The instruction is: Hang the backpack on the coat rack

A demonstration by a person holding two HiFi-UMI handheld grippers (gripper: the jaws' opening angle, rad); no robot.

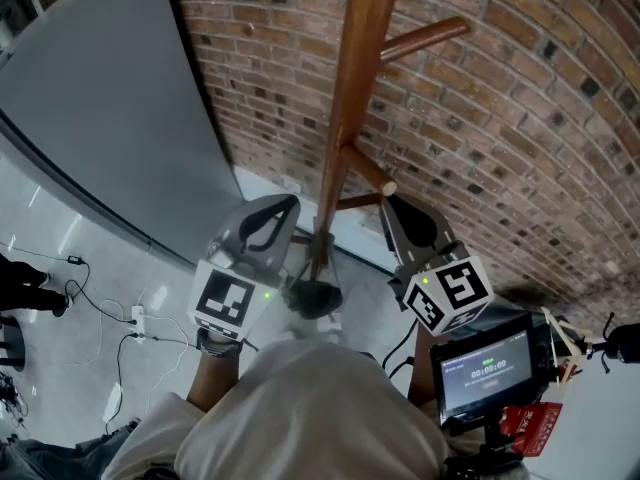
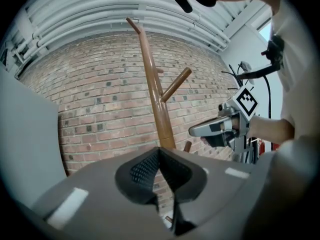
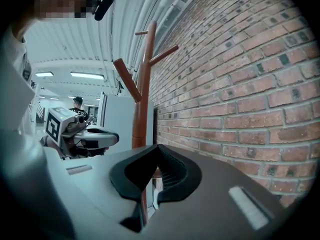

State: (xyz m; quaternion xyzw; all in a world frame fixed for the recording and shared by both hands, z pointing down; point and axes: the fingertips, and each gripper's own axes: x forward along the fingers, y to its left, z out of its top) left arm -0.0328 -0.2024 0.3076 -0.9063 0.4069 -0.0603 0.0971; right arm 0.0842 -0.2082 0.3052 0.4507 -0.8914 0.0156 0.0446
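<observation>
A wooden coat rack (image 1: 345, 118) with slanted pegs (image 1: 425, 38) stands against the brick wall. It also shows in the left gripper view (image 2: 157, 99) and the right gripper view (image 3: 142, 94). My left gripper (image 1: 289, 202) is held left of the pole and my right gripper (image 1: 389, 201) right of it, both pointing level at the wall. Each one's jaws meet at the tip with nothing between them (image 2: 159, 150) (image 3: 158, 147). Each view also shows the other gripper (image 2: 192, 131) (image 3: 116, 138). No backpack is clearly in view. A dark rounded shape (image 1: 313, 296) lies at the pole's foot.
The brick wall (image 1: 500, 118) runs behind the rack, with a grey panel (image 1: 110, 98) to its left. Cables and a power strip (image 1: 137, 318) lie on the floor at left. A small screen (image 1: 487, 368) sits at lower right. A person (image 3: 77, 104) stands far off.
</observation>
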